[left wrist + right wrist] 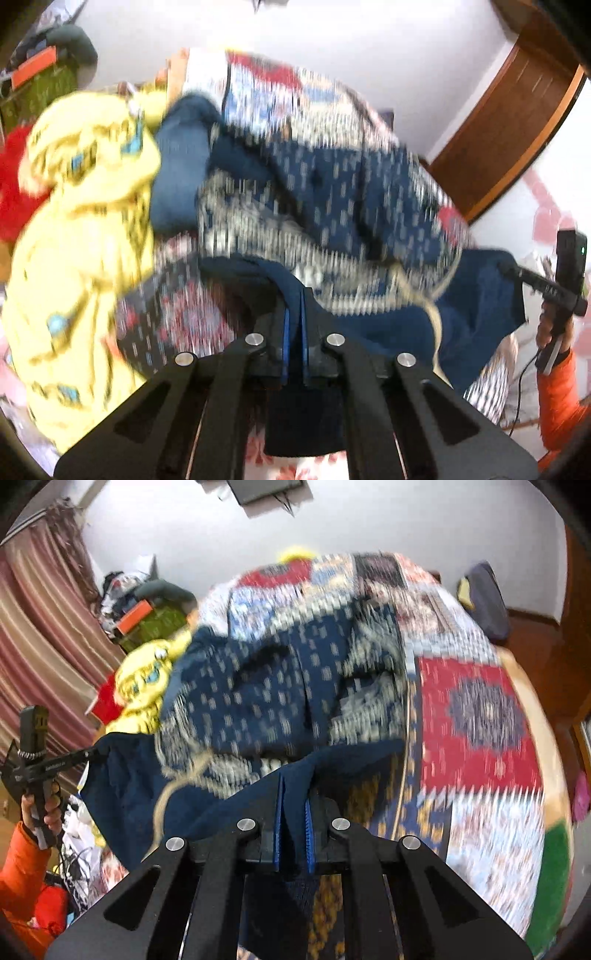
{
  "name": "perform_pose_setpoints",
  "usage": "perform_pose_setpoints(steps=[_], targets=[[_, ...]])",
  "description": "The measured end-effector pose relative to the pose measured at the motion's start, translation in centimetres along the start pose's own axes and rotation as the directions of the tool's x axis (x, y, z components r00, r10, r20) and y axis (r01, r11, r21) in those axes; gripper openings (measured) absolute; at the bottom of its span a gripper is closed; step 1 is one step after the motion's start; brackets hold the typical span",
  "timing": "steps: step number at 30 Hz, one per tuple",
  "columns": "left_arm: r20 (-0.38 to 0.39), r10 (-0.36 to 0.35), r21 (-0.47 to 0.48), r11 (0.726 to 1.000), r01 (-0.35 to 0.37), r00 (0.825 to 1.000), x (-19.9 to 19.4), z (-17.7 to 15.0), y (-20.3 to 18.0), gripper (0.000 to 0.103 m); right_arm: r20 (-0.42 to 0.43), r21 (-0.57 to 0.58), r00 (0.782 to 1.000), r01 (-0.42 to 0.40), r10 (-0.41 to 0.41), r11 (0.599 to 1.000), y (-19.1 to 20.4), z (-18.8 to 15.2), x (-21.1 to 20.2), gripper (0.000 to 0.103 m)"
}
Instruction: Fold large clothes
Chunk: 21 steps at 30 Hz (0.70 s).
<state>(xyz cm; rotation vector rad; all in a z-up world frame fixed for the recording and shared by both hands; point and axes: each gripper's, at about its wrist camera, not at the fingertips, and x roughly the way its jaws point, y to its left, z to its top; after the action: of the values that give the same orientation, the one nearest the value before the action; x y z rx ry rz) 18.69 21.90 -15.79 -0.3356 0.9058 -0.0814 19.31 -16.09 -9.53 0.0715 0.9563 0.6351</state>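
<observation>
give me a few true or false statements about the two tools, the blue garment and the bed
1. The left tool is shut on the blue garment. True.
2. The right tool hangs open over the patchwork bedspread. False: it is shut on the garment's edge.
3. A yellow garment lies to the left of the blue one in the left wrist view. True.
4. The blue garment is neatly folded. False: it lies rumpled, its edge stretched between the tools.

Navy garment, white-flecked print, pale patterned border.
Garment [332, 192] bunched on the bedspread, near hem raised ahead of both tools.
</observation>
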Motion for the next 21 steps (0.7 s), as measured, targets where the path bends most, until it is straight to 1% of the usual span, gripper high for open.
perform_pose_setpoints(steps=[3, 6, 8, 9, 11, 13, 14, 16, 18, 20, 21], targets=[[0.085, -0.008, -0.002, 1.000, 0.008, 0.996, -0.7, 4.1, -0.2, 0.003, 0.073, -0.015, 0.997, 0.007, -0.006, 1.000, 0.1, 3.2, -0.2, 0.009], [0.162, 0.018, -0.002, 1.000, -0.018, 0.987, -0.5, 8.5, -0.1, 0.003, 0.124, -0.011, 0.992, 0.033, -0.031, 0.999, -0.5, 6.2, 0.4, 0.009], [0.193, 0.036, -0.017, 0.999, -0.034, 0.980, 0.6, 11.4, 0.2, 0.003, 0.148, 0.023, 0.988, 0.032, -0.035, 0.999, -1.5, 8.4, 1.2, 0.009], [0.201, 0.046, -0.024, 0.999, -0.042, 0.978, 1.3, 12.6, 0.3, 0.003, 0.156, 0.041, 0.986, 0.044, -0.050, 0.998, -2.1, 9.5, 2.0, 0.009], [0.206, 0.084, -0.031, 0.996, -0.079, 0.975, 3.2, 14.1, 0.7, 0.003, 0.159, 0.064, 0.984, 0.066, -0.076, 0.996, -3.0, 11.2, 3.6, 0.009], [0.194, 0.146, -0.034, 0.989, -0.142, 0.970, 5.9, 15.2, 1.5, 0.003, 0.143, 0.085, 0.983, 0.100, -0.112, 0.991, -4.2, 12.5, 6.0, 0.009], [0.182, 0.164, -0.039, 0.986, -0.160, 0.969, 7.0, 15.3, 1.9, 0.003, 0.128, 0.094, 0.984, 0.111, -0.122, 0.989, -4.8, 12.9, 6.8, 0.009], [0.129, 0.196, -0.070, 0.980, -0.188, 0.972, 10.3, 15.5, 3.4, 0.003, 0.086, 0.117, 0.986, 0.135, -0.146, 0.984, -6.2, 13.6, 9.4, 0.009], [0.073, 0.242, -0.090, 0.968, -0.235, 0.968, 13.4, 15.4, 4.9, 0.003, 0.041, 0.128, 0.985, 0.160, -0.166, 0.979, -7.4, 13.7, 11.7, 0.009], [0.020, 0.266, -0.108, 0.959, -0.263, 0.964, 16.0, 14.8, 6.6, 0.003, 0.002, 0.132, 0.986, 0.168, -0.169, 0.977, -8.6, 13.4, 13.5, 0.009], [-0.004, 0.256, -0.123, 0.959, -0.255, 0.967, 17.1, 14.4, 7.6, 0.004, -0.010, 0.137, 0.985, 0.171, -0.171, 0.976, -8.9, 13.3, 13.9, 0.009]])
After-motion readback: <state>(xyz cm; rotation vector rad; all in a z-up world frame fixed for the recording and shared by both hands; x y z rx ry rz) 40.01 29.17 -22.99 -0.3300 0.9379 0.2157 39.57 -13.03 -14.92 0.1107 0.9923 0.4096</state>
